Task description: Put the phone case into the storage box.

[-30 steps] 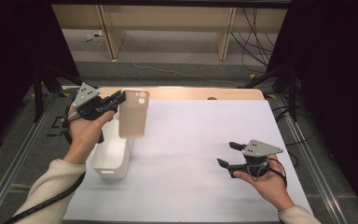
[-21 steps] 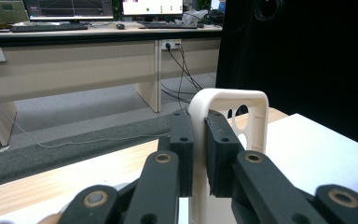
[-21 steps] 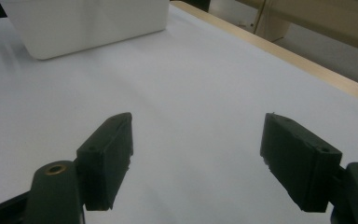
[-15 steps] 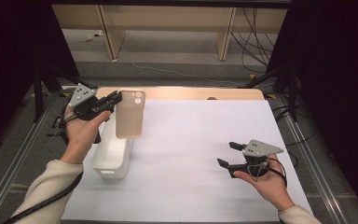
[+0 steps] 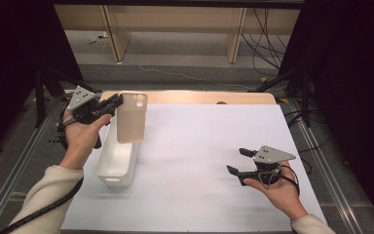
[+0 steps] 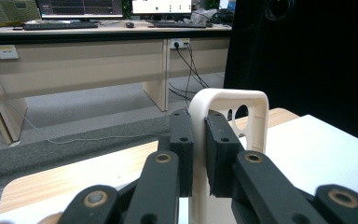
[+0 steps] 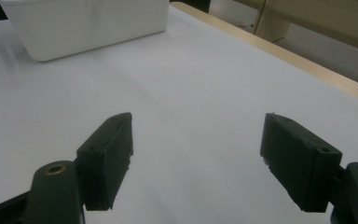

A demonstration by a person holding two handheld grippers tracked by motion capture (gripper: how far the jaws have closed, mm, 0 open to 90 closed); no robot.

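The left gripper is pinching a beige phone case by its long edge near the camera cutout, its black jaws closed tight on the thin wall. In the left gripper view the phone case is showing a smooth, matte, rounded corner and oval lens openings; its lower part is running out of frame behind the jaws. The case is hanging upright above the far end of a white rectangular plastic bin, which is sitting on the white table sheet. The right gripper is resting well apart, jaws spread wide with nothing between them.
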